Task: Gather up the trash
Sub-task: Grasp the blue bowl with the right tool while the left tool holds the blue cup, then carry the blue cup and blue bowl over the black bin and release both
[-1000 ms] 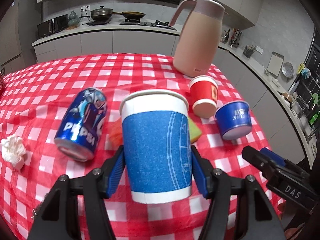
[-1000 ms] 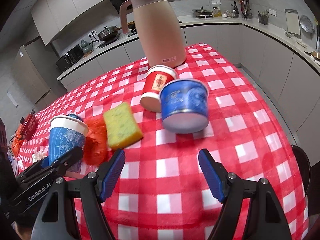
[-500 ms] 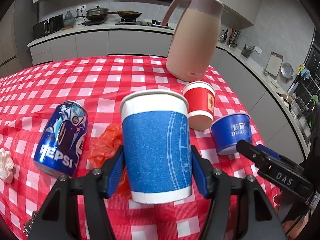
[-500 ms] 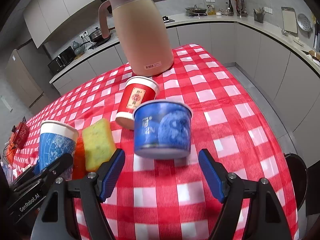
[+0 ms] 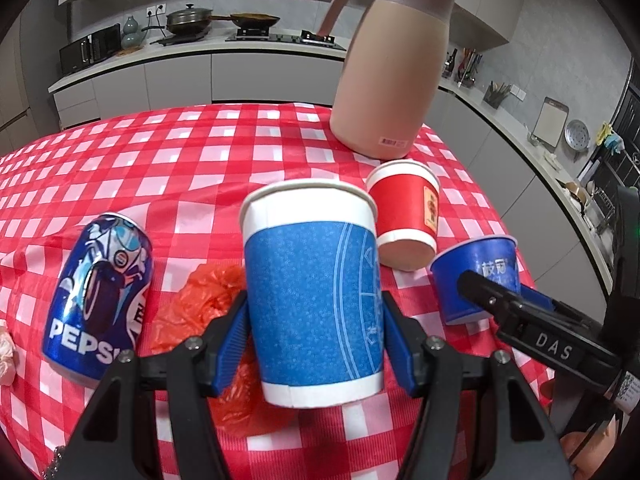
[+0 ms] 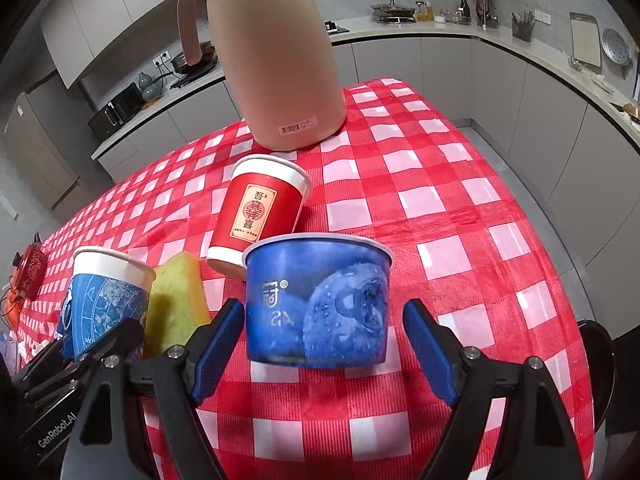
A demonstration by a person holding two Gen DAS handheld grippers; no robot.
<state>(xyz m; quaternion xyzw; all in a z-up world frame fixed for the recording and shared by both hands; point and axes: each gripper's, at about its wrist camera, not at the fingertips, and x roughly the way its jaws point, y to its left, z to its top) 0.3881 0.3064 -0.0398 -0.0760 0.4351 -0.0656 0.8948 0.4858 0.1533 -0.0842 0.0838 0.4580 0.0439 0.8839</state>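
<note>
My left gripper (image 5: 314,336) is shut on a blue paper cup (image 5: 312,300) with a white rim, held upright. To its left a Pepsi can (image 5: 100,296) lies on the red checked tablecloth (image 5: 180,160), with a crumpled orange plastic bag (image 5: 200,304) between can and cup. A red paper cup (image 6: 260,208) leans tilted behind a blue yoghurt tub (image 6: 316,300). My right gripper (image 6: 322,328) straddles that tub. Its jaws are opening and the blue pads stand clear of the tub's sides. A yellow-green sponge (image 6: 176,296) sits between the tub and the held cup (image 6: 108,296).
A tall pink thermos jug (image 6: 276,60) stands at the back of the table. A white tissue wad (image 5: 6,348) lies at the far left. The table's right edge (image 6: 568,280) drops to the kitchen floor, with a dark stool (image 6: 596,360) beside it.
My right gripper has closed in on the blue tub, which now sits between its fingers, and its jaws have spread wider. The left gripper has shifted right with the blue cup.
</note>
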